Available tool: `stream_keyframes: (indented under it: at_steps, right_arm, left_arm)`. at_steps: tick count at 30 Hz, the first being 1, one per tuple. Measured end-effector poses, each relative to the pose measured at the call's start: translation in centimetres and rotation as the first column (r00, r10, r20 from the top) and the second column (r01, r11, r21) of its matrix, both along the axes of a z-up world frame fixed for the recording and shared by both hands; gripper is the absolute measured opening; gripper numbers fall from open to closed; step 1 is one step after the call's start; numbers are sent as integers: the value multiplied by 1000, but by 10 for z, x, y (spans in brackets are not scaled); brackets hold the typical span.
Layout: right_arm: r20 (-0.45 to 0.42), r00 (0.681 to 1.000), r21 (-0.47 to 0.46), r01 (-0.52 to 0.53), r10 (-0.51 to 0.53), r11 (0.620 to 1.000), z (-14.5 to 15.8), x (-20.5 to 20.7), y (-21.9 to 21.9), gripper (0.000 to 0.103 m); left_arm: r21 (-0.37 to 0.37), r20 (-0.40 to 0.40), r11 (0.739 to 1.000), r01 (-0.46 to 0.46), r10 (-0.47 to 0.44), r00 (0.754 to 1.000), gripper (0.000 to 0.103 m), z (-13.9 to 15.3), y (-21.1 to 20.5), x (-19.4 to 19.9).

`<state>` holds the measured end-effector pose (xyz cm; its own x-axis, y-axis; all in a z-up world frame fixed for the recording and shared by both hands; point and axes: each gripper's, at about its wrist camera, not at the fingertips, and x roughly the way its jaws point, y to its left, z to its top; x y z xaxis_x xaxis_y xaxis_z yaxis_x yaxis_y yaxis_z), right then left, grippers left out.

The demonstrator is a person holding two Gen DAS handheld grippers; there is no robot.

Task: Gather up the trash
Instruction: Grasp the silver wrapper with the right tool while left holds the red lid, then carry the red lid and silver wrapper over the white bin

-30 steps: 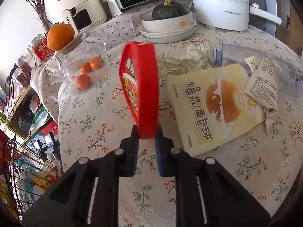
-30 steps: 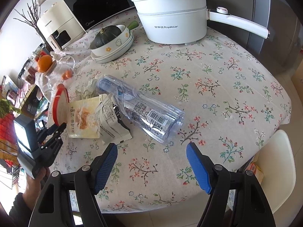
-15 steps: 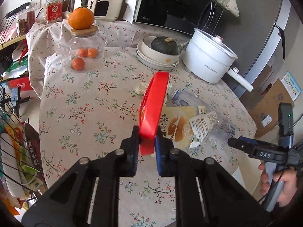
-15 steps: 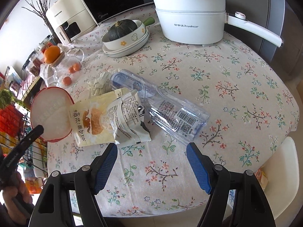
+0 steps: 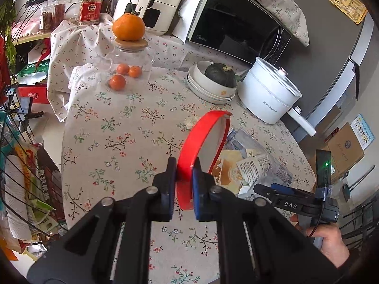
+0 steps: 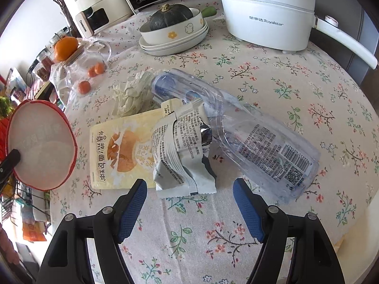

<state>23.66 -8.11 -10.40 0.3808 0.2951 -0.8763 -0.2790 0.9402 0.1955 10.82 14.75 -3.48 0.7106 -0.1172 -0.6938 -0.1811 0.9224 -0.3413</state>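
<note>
Left gripper (image 5: pixel 184 181) clamping tighter on red lid (image 5: pixel 201 151), lifted left of trash pile, right gripper (image 6: pixel 189 209) gaping wide just near crumpled wrapper (image 6: pixel 180 156), so probably mid-collection, next needing a drop onto it.

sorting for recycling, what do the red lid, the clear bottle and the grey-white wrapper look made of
Red lid: apparently plastic, glossy rim, matte white inside. Clear bottle: thin transparent plastic, dented and crumpled. Grey-white wrapper: probably foil-lined plastic film; its torn edge shows silver.
</note>
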Motion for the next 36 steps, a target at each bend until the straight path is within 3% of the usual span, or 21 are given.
stream_keyframes:
  at_steps: [11,12,13,18,27,36]
  right_arm:
    - [-7,1000,12,13,-13,1000,-16,17,22,76]
    - [-9,1000,9,12,-12,1000,-17,17,22,69]
    - [-14,1000,9,9,-9,1000,-18,18,22,56]
    - [-22,1000,32,1,0,999,-11,14,19,41]
    - [-6,1000,112,-5,5,994,25,-7,-7,40]
    - [34,998,109,51,-55,993,57,-33,-79,40]
  left_arm:
    - [1,-10,1000,-9,9,1000,14,0,7,-8]
    - [2,-12,1000,-7,7,1000,14,0,8,-8]
    - [3,-15,1000,-6,6,1000,14,-1,7,-8]
    - [4,-23,1000,2,-2,1000,14,-1,5,-8]
    - [-18,-12,999,44,-44,999,14,4,-11,-9]
    - [-42,-18,982,186,-187,982,14,4,-68,-3]
